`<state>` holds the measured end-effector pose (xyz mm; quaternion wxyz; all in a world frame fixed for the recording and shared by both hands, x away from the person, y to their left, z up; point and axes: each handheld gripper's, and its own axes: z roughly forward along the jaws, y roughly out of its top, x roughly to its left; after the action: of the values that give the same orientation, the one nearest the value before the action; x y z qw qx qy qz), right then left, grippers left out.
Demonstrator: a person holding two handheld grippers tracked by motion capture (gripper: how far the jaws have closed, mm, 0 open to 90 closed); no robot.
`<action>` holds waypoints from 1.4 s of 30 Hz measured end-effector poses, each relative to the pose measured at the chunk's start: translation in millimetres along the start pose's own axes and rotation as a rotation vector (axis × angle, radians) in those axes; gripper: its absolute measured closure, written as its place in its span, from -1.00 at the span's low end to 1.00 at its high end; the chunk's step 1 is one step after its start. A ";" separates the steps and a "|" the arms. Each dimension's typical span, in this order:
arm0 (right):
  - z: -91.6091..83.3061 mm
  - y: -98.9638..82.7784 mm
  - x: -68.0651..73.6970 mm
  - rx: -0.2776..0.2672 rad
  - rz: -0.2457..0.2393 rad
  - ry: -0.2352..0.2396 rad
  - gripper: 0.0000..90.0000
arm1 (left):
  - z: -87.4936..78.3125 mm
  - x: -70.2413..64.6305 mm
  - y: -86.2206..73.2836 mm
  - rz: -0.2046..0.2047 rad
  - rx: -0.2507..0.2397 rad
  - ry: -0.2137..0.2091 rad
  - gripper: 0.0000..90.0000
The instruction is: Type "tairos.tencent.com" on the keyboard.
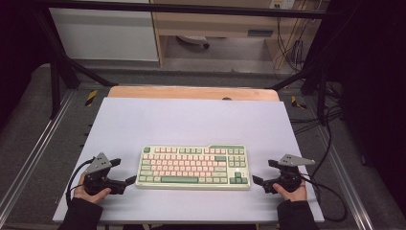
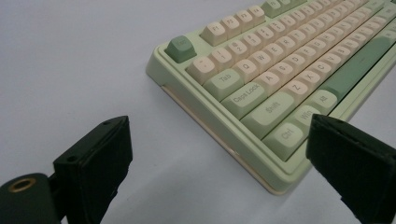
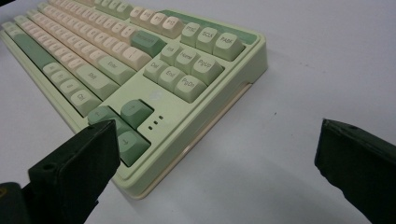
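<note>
The keyboard [image 1: 193,166] lies flat on the white table surface [image 1: 191,120], in the near half and roughly centred between the left and right edges. Its long axis runs left to right, parallel to the near table edge. The key rows face upward; the space bar row is on the side nearest the person and the function row on the far side. The green escape key sits at the far left corner and the arrow cluster at the near right corner.

Bare table lies on all four sides of the keyboard. The widest open area is beyond it, reaching to the wooden strip [image 1: 191,92] at the far edge. A narrower band separates it from the near edge. Margins of similar width remain at both short ends.

The left gripper [image 1: 125,184] rests at the left short end, jaws spread wide with nothing between them. In the left gripper view, the near left corner of the keyboard sits just ahead of one jaw; contact cannot be confirmed.

The right gripper [image 1: 257,182] rests at the right short end, jaws also spread wide and empty. In the right gripper view, the near right corner sits close to one jaw.

Cables [image 1: 330,201] trail over the right table edge.
</note>
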<state>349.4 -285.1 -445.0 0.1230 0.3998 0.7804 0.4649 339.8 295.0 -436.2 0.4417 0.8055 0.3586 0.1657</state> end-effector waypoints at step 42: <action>-0.1 0.2 0.9 0.001 -0.001 0.006 -0.99 | 1.9 -21.3 23.2 0.015 -0.002 -0.024 -0.73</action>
<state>348.9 -284.5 -444.6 0.1208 0.3983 0.7810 0.4657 336.3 270.2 -416.9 0.4455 0.8097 0.3470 0.1595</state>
